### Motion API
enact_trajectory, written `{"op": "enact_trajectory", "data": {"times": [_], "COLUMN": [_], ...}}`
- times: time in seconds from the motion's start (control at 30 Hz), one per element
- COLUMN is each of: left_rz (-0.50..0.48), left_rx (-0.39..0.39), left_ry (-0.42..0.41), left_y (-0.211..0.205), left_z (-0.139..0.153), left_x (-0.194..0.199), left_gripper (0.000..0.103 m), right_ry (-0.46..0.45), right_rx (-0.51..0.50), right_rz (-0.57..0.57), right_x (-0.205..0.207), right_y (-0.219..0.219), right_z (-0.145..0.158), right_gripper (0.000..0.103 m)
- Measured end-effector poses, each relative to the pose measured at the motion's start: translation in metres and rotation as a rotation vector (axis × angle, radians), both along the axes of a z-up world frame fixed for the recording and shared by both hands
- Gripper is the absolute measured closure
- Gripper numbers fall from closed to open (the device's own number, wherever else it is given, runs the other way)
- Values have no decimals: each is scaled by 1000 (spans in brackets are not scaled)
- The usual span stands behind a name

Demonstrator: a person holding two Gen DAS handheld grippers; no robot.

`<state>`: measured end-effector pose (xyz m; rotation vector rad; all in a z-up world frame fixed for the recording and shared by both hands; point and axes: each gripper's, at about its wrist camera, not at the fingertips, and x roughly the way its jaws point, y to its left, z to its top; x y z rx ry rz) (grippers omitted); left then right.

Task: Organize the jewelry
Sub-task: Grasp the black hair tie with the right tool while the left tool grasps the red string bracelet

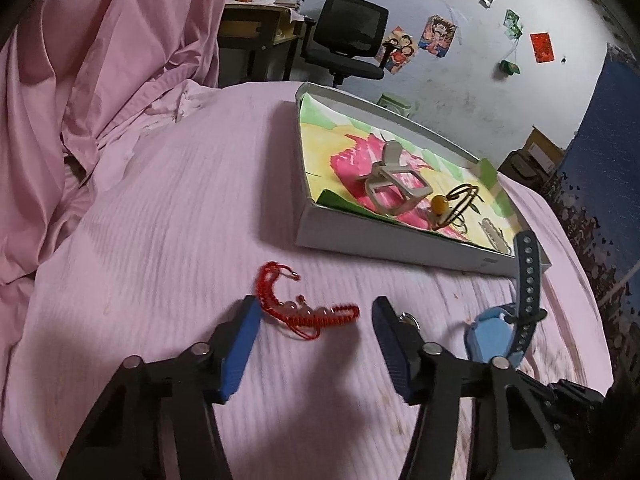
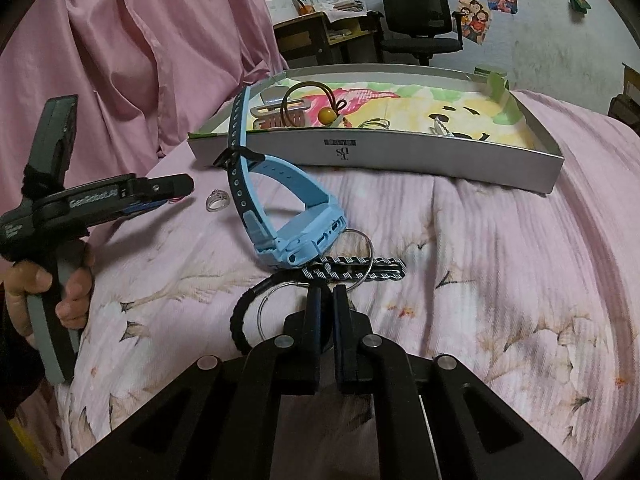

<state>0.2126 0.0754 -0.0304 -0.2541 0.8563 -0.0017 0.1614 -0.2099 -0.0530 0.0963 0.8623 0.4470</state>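
Note:
A red braided bracelet (image 1: pixel 308 316) lies on the pink bedspread between the blue pads of my left gripper (image 1: pixel 314 320), which is open around it with the jaws well apart. A silver ring (image 1: pixel 408 318) peeks out behind its right finger. In the right wrist view my right gripper (image 2: pixel 326 292) is shut, its tips pinched on a black-and-white braided keychain (image 2: pixel 360 272) with metal rings. A light blue watch (image 2: pixel 296 220) stands on its side just beyond. The grey box (image 2: pixel 400 156) with a colourful lining holds a bead hair tie (image 2: pixel 326 114) and a clip.
A hand (image 2: pixel 72 292) holds the left gripper at the left of the right wrist view, with the silver ring (image 2: pixel 217 200) beside it. Pink drapery hangs at the left. An office chair (image 2: pixel 416 12) and a desk stand behind the bed.

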Motion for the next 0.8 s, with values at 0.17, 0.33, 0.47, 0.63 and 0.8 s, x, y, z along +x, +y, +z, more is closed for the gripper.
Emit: {"op": "enact_trajectory", "data": {"times": [0.17,0.33,0.47,0.63,0.8], "left_rz": [3,-5,-32,-93,-153], "left_rx": [13,19,21,42,58], "left_ry": [11,10,3,-15,-33], "left_y": [-1,-2,-6,-20,-34], "left_z": [-3,-3,-2,1,6], "left_x": [4,2,-3,-15,-28], "left_gripper": [65,78,83,89,90], "right_ry": [1,-4,-18,-33,-50], "right_rx": [3,5,8,8,12], "right_rz": [1,0,1,-9,-36], "right_x": [1,0,-2,-10,-21], "right_y": [0,0,-1,-5,-16], "right_z": [-1,0,2,6,11], "right_gripper": [98,98,98,98,98]}}
